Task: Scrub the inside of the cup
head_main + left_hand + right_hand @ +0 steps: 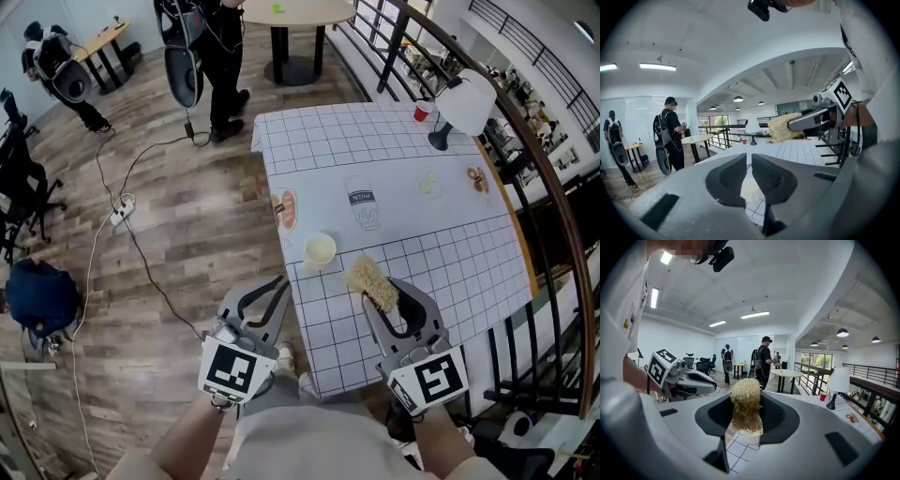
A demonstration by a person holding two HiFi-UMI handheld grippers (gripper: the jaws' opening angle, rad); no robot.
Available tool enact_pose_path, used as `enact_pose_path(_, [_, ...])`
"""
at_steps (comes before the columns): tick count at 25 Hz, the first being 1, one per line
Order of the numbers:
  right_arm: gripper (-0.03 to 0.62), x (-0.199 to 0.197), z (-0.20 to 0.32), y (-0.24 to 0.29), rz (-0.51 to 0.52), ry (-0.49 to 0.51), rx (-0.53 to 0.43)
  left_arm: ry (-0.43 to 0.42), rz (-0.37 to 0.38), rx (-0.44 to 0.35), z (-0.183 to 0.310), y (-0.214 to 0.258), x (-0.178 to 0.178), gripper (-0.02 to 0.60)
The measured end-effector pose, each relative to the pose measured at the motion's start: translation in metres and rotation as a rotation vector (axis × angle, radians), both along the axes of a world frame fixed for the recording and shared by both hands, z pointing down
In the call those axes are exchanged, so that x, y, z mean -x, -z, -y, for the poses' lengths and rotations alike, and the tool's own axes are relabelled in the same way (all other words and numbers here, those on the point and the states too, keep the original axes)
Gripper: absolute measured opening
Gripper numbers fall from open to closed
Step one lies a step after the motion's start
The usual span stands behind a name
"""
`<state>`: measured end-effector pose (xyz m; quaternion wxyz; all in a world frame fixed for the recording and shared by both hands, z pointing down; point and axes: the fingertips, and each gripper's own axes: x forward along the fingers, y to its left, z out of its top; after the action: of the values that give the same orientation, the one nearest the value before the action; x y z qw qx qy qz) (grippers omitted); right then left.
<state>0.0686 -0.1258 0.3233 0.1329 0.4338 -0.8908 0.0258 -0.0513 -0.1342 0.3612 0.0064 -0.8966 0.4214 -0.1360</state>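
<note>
My left hand-held gripper [279,287] hangs just off the near corner of the table [450,253], jaws pressed together and empty. My right hand-held gripper [382,298] pinches a straw-coloured scrubber [372,280]. The cup [320,249] stands upright on the table, at 10 o'clock from the scrubber.

Small cream cup [320,249], upright, mouth open upward, on the gridded table [450,216] near its left edge, straw-coloured fibrous scrubber [372,282] just right of it, clamped in the right gripper [386,289], raised off the table.
</note>
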Motion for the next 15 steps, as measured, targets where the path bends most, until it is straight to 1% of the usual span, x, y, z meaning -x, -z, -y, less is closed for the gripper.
enact_pose_path(2, [0.137,0.0,0.008,-0.006,0.002,-0.003,0.007,-0.026,0.041,0.018,0.01,-0.014,-0.004,0.032])
enact_pose_path(3, [0.137,0.0,0.011,-0.01,0.004,-0.003,0.011,-0.042,0.058,0.029,0.015,-0.022,-0.006,0.052])
enact_pose_path(6, [0.137,0.005,0.021,-0.022,0.0,0.013,0.033,-0.067,0.087,0.088,0.027,-0.048,-0.009,0.097])
enact_pose_path(11, [0.137,0.013,0.037,-0.043,-0.013,0.039,0.068,-0.083,0.127,0.166,0.048,-0.093,-0.013,0.11])
enact_pose_path(13, [0.137,0.015,0.043,-0.053,-0.014,0.041,0.083,-0.095,0.162,0.211,0.051,-0.116,-0.016,0.124])
enact_pose_path(15, [0.137,0.016,0.049,-0.065,-0.015,0.041,0.101,-0.11,0.203,0.237,0.053,-0.135,-0.021,0.129])
